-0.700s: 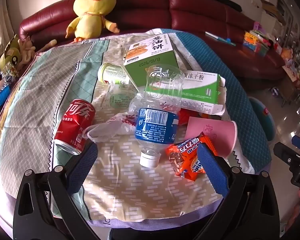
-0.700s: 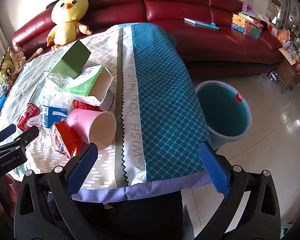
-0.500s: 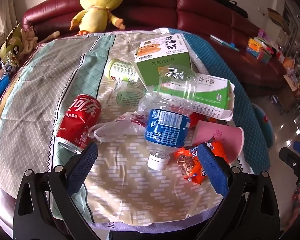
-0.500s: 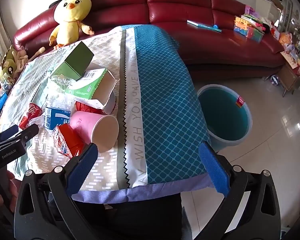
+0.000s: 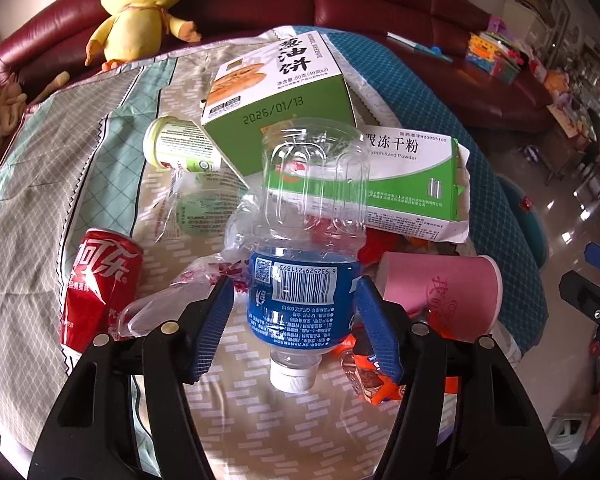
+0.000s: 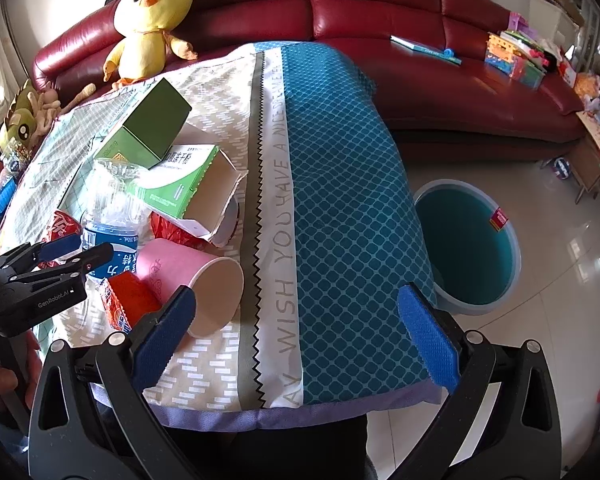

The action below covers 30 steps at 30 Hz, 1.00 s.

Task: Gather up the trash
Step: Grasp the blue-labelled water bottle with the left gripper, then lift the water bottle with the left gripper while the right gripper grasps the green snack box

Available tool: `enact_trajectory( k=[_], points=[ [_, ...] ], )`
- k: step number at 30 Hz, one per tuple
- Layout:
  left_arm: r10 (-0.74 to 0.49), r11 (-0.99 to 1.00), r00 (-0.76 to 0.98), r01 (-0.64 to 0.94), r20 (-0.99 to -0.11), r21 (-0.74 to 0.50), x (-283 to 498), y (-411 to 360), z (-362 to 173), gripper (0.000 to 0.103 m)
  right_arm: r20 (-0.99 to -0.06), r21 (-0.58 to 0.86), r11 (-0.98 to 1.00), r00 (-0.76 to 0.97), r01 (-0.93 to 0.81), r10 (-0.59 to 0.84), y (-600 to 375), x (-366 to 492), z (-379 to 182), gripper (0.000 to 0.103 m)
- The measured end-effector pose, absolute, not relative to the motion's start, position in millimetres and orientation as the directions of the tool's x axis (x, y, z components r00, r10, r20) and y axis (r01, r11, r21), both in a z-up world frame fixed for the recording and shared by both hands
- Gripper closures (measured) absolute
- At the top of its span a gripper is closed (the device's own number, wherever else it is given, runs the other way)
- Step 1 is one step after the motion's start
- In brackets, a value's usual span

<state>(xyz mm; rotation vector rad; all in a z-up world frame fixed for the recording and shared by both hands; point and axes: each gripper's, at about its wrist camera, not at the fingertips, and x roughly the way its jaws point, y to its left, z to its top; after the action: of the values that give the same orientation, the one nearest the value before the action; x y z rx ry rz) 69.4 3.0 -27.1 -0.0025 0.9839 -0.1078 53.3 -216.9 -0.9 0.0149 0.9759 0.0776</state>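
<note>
A clear water bottle (image 5: 304,280) with a blue label lies cap toward me on the tablecloth. My left gripper (image 5: 295,282) straddles its label: the right pad touches it and a thin gap shows at the left pad. A red cola can (image 5: 100,280), a crumpled plastic bag (image 5: 168,304), a pink paper cup (image 5: 440,292) and an orange snack wrapper (image 5: 374,376) lie close around. My right gripper (image 6: 296,292) stands wide open over the table's near edge, holding nothing. The left gripper (image 6: 80,250) also shows at the far left of the right wrist view.
Two green-and-white boxes (image 5: 284,92) (image 5: 412,184) and a small white jar (image 5: 180,148) lie behind the bottle. A teal bin (image 6: 460,240) stands on the floor right of the table. A red sofa (image 6: 420,40) with a yellow plush chick (image 6: 152,16) runs behind.
The left gripper has moved forward and down over the bottle, and its jaws have narrowed around the label. The right gripper has drifted slightly and stayed wide open.
</note>
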Motion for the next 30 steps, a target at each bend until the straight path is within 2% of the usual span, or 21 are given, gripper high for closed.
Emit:
enact_trajectory(
  k=[2, 6, 8, 10, 14, 20, 29, 30],
  points=[
    [-0.091, 0.994, 0.549, 0.097, -0.831, -0.045, 72, -1, -30, 0.037, -0.829, 0.048, 0.997, 0.555, -0.055, 0.071, -218, 57, -3, 0.006],
    [-0.086, 0.994, 0.515, 0.101, -0.853, -0.04, 84, -6, -42, 0.026, -0.836, 0.052, 0.997, 0.544, -0.051, 0.071, -220, 65, -8, 0.006],
    [-0.1, 0.993, 0.51, 0.098, -0.854, -0.058, 88, -8, -47, 0.026, -0.84, 0.058, 0.997, 0.537, -0.049, 0.075, -219, 69, -10, 0.006],
    [-0.118, 0.992, 0.502, 0.092, -0.857, -0.083, 88, -5, -49, 0.037, -0.844, 0.061, 0.997, 0.531, -0.049, 0.078, -218, 72, -12, 0.006],
    [-0.102, 0.994, 0.537, 0.089, -0.837, -0.064, 81, 4, -37, 0.037, -0.846, 0.051, 0.996, 0.527, -0.067, 0.079, -211, 77, -11, 0.006],
    [-0.127, 0.991, 0.57, 0.039, -0.812, -0.127, 69, 37, -6, 0.037, -0.85, 0.085, 0.989, 0.51, -0.119, 0.135, -196, 98, -4, 0.006],
    [-0.063, 0.993, 0.625, -0.042, -0.778, -0.114, 101, 88, 35, 0.037, -0.833, 0.204, 0.953, 0.472, -0.222, 0.289, -155, 157, 25, 0.006],
    [-0.057, 0.993, 0.626, -0.045, -0.778, -0.109, 110, 92, 38, 0.037, -0.828, 0.229, 0.946, 0.465, -0.23, 0.314, -149, 166, 27, 0.008]
  ],
)
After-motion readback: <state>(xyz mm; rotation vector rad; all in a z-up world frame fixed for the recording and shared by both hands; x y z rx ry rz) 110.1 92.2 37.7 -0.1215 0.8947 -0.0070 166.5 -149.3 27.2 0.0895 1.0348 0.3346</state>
